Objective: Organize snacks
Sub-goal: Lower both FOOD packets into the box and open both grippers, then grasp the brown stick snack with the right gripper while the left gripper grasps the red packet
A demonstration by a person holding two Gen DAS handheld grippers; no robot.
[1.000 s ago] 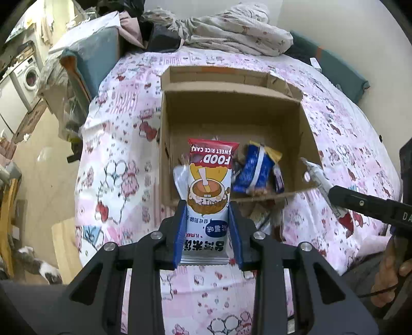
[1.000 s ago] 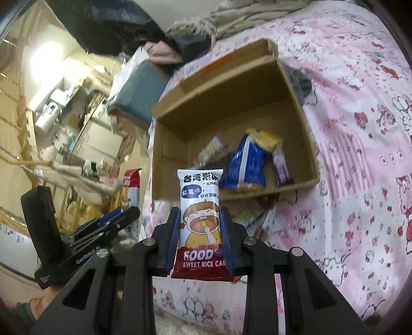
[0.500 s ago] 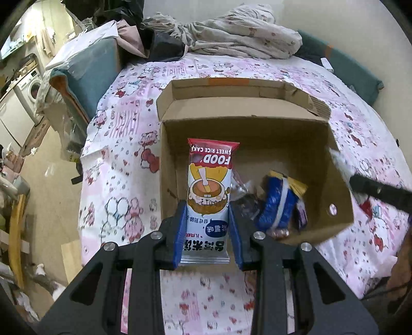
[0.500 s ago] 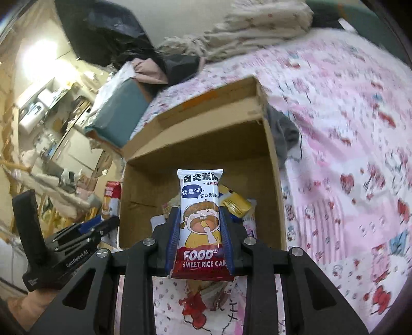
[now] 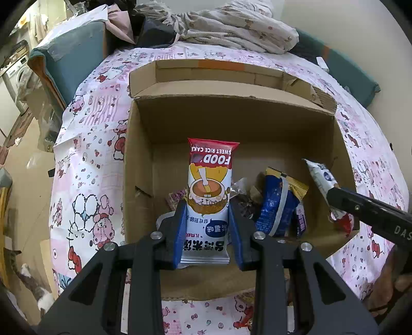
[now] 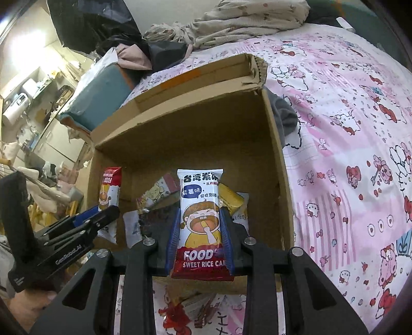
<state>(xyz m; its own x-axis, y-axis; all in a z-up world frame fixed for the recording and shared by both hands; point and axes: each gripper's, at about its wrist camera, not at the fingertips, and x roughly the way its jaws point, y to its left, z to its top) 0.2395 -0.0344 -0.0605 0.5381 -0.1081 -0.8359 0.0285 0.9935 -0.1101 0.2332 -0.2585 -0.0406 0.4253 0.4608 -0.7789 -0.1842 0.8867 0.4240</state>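
An open cardboard box [image 5: 139,165] stands on the bed; it also shows in the right wrist view [image 6: 278,165]. My left gripper [image 5: 207,226] is shut on a sweet rice cake packet [image 5: 209,185], held over the box's near left part. My right gripper [image 6: 199,232] is shut on a second rice cake packet [image 6: 200,214], held over the box's near edge; it shows at the right in the left wrist view [image 5: 322,177]. A blue snack bag [image 5: 275,203] and other small packets [image 6: 154,193] lie in the box bottom.
The bed has a pink cartoon-print sheet [image 6: 347,128]. Crumpled bedding [image 5: 231,23] and a teal bin [image 5: 72,49] lie beyond the box. A red wrapper and loose packets [image 6: 185,309] lie on the sheet in front of the box.
Both grippers have moved forward with their packets and now hang over the box opening. The box looks larger and closer in both views.
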